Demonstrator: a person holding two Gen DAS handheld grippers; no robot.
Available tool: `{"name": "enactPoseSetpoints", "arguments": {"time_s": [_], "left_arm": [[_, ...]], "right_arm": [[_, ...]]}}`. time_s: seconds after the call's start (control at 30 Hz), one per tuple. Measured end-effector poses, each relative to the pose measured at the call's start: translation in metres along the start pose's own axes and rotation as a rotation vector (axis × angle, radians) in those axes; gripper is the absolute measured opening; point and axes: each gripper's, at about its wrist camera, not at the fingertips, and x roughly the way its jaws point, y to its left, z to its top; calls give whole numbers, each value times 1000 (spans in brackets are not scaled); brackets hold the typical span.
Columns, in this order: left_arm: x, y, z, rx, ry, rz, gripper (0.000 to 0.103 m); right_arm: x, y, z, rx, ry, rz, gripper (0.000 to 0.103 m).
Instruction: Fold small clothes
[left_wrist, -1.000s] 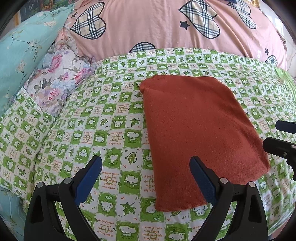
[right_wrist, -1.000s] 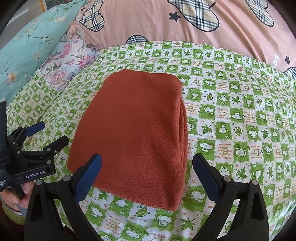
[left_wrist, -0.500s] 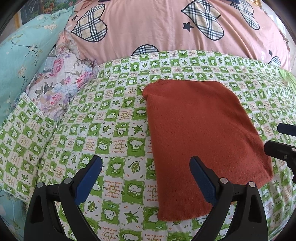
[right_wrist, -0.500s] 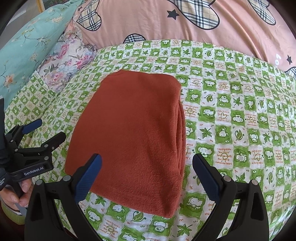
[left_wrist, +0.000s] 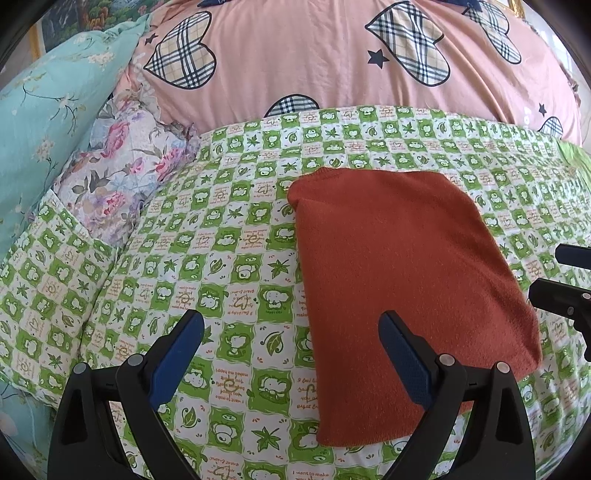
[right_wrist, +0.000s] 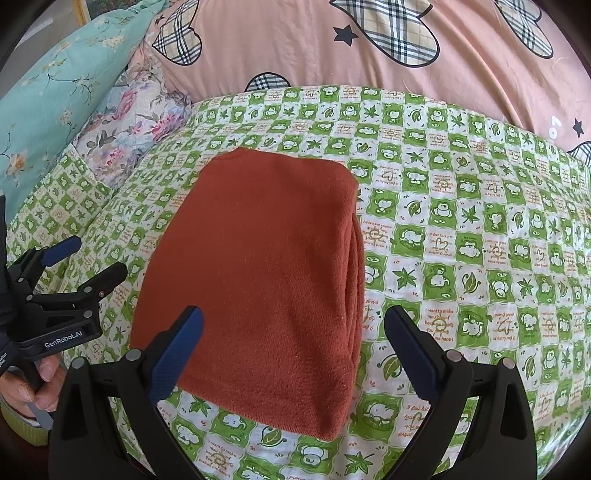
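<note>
At the far left, a turquoise floral pillow is leaning against the bed's head, and a smaller cushion with pink and purple flowers is lying just beside it. Behind both, a pink quilt with plaid hearts is bulging across the back. A green-and-white checked bedspread printed with leaves and little animals is covering everything in front.

The left gripper is hovering above this bedspread with its jaws standing wide apart and gripping nothing. Its left blue pad is hanging over bare checked cloth, while its right pad is overlapping the near left part of the folded rust-red garment. In the right wrist view the same gripper is showing at the left edge, just beside the garment's left side, a hand wrapping its handle below.

The garment is lying flat on the bedspread as a tidy rectangle, its stacked layers showing along the right edge, its far end pointing toward the quilt.

The right gripper is hovering over the garment's near end, jaws spread wide and holding nothing. Its left pad is sitting over the red fabric; its right pad is hanging over the bedspread just past the layered edge. From the left wrist view, its tips are poking in at the right border, near the garment's right side.
</note>
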Motion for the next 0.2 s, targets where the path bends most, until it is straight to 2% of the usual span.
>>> {"name": "enactPoseSetpoints", "arguments": {"time_s": [0.2], "left_arm": [[-1, 0, 2, 3, -9, 13, 96]], "right_arm": [[2, -1, 4, 4, 4, 4, 98]]}}
